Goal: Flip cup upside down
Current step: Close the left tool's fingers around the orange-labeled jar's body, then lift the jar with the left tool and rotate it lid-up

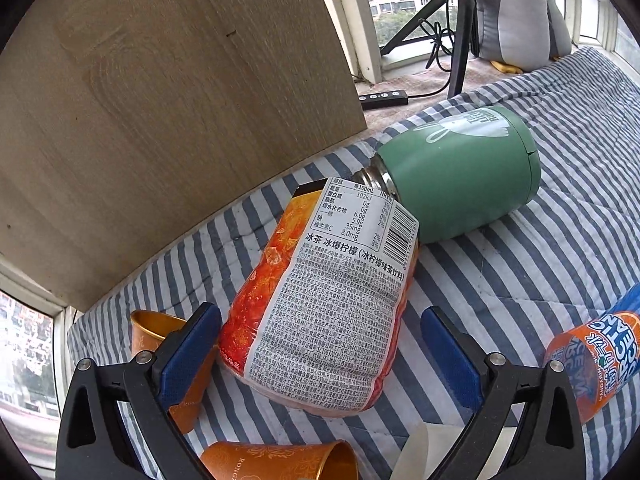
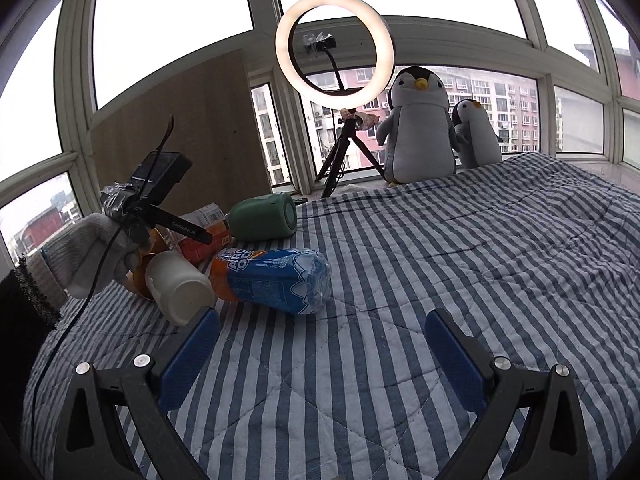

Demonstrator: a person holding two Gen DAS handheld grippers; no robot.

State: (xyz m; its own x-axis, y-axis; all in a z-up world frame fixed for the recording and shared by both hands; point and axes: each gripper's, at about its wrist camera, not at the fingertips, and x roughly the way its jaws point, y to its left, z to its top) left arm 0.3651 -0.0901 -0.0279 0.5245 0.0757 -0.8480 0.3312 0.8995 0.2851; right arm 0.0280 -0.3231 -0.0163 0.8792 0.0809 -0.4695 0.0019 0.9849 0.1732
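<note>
Two orange-and-gold paper cups show in the left wrist view. One cup (image 1: 152, 332) stands partly hidden behind the left finger, and the other cup (image 1: 280, 460) lies on its side at the bottom edge. My left gripper (image 1: 320, 314) is open and points steeply down, with an orange iced-tea bottle (image 1: 320, 312) lying between its blue pads (image 1: 188, 352); no pad visibly presses on it. In the right wrist view a white cup (image 2: 180, 284) lies on its side beside the orange cups (image 2: 142, 280). My right gripper (image 2: 320, 344) is open over bare bedspread, with nothing between its fingers.
A green flask (image 1: 460, 184) and a blue-and-orange bottle (image 2: 276, 280) lie on the striped bedspread (image 2: 440, 280). A wooden board (image 1: 160, 100) stands at the left. A ring light on a tripod (image 2: 334, 48) and plush penguins (image 2: 420, 128) sit by the window. A gloved hand (image 2: 92, 256) is at far left.
</note>
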